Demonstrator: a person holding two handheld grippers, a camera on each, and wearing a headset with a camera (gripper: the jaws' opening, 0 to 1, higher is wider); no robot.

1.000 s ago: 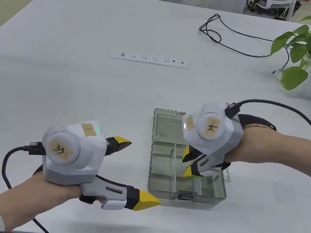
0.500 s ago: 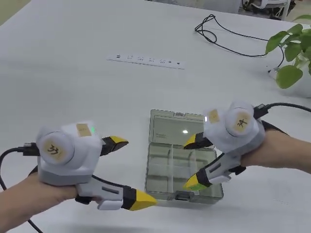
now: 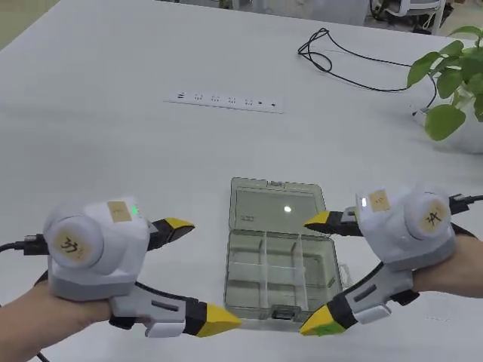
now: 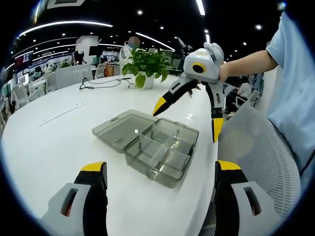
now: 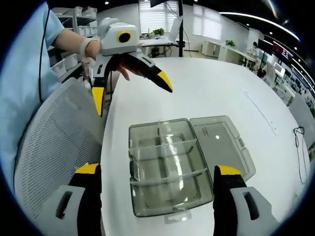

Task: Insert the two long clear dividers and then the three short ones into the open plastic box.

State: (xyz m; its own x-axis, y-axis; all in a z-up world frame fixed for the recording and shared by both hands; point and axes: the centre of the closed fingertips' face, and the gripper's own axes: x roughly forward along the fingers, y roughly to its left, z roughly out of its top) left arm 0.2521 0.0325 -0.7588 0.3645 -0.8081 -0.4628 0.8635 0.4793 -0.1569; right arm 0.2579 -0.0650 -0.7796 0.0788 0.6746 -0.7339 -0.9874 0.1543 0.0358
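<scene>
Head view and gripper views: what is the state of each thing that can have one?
plastic box, open.
lid, folded back flat.
dividers, standing inside the box.
left gripper, open, holding nothing.
right gripper, open, holding nothing.

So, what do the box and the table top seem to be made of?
Box: probably hard plastic, smoky and see-through, glossy; its lid carries a light glint. Table top: smooth, white, nearly matte, perhaps laminate; the look leaves it open.

Head view overhead; opposing gripper views share box (image 3: 275, 207).
</scene>
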